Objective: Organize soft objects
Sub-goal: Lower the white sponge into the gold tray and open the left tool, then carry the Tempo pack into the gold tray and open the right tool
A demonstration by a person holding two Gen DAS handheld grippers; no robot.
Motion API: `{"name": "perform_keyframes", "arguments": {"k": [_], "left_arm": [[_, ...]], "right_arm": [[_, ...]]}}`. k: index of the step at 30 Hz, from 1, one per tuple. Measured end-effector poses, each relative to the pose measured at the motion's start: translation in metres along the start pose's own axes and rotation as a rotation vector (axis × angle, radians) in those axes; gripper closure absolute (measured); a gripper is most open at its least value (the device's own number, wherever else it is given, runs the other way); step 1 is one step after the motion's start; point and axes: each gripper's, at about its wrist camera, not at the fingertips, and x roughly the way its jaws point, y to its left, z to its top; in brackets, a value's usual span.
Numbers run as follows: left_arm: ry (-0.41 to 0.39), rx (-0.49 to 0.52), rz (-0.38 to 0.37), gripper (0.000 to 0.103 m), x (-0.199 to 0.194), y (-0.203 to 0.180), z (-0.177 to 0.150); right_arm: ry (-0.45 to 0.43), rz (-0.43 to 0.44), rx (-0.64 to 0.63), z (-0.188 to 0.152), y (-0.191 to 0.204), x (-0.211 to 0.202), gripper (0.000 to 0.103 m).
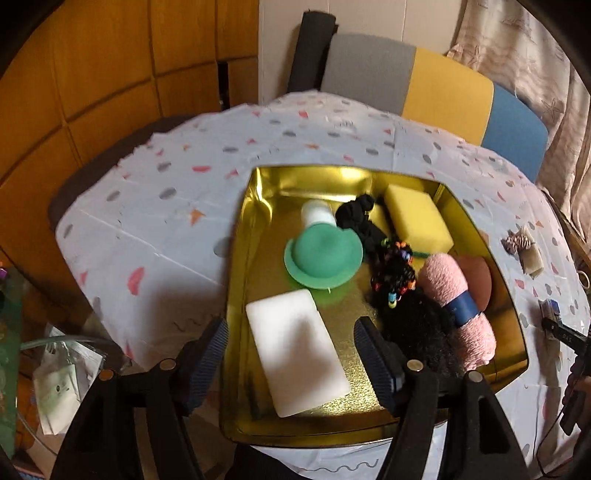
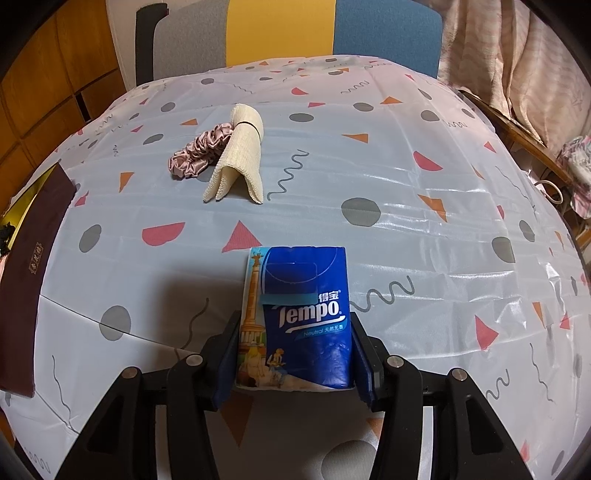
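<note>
The left gripper (image 1: 291, 350) hangs released above the near end of the gold tray (image 1: 258, 206), its spread jaws either side of the white sponge (image 1: 295, 350) lying flat there without touching it. Beyond that lie a green hat (image 1: 323, 256), a white roll (image 1: 317, 214), black cloth (image 1: 356, 218), a yellow sponge (image 1: 419, 218), a beaded black hairpiece (image 1: 397, 273) and a pink rolled towel (image 1: 458, 306). The right gripper (image 2: 293, 354) clasps a blue tissue pack (image 2: 295, 317) over the patterned tablecloth (image 2: 406, 206); farther off, clear of it, a cream folded cloth (image 2: 240, 155) touches a pink scrunchie (image 2: 199, 151), before a striped chair (image 2: 280, 29).
</note>
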Motion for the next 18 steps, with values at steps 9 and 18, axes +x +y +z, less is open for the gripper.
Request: {"name": "perform_keyframes", "arguments": {"k": [9, 18], "left_arm": [[-0.06, 0.054, -0.029, 0.031, -0.022, -0.012, -0.002], [-0.077, 0.057, -0.052, 0.031, -0.028, -0.008, -0.005]], "right_arm": [[0.027, -0.02, -0.009, 0.001, 0.003, -0.002, 0.051], [0.024, 0.033, 0.048, 0.004, 0.011, -0.029, 0.051]]}}
